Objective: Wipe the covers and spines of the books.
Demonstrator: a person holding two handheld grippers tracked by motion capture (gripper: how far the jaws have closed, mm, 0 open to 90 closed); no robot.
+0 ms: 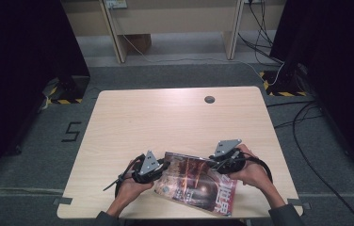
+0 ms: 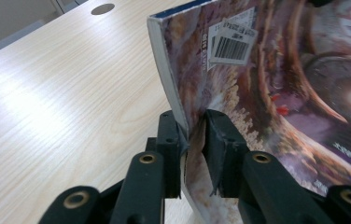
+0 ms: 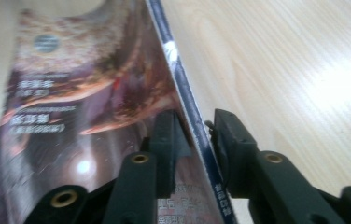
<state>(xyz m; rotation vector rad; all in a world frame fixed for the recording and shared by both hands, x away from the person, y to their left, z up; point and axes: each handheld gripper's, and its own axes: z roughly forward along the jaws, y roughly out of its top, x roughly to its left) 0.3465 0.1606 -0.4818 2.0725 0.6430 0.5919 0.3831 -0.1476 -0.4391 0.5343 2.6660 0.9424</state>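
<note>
Magazine (image 1: 195, 184) held just above the tabletop (image 1: 175, 117) at the near edge, abt 6 o'clock, long axis running 10 to 4 o'clock. Left gripper (image 1: 162, 168) at its 9 o'clock edge, fingers (image 2: 170, 140) clamped on the open page edge. Right gripper (image 1: 214, 163) at the 1 o'clock spine edge; its fingers (image 3: 232, 140) straddle the spine w/ a visible gap, not pressing. Both hands equally near.

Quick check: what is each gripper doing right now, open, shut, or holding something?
Left gripper: shut on the magazine's page edge.
Right gripper: jaws straddle the magazine's spine, a gap on one side; grip cannot be told.
</note>
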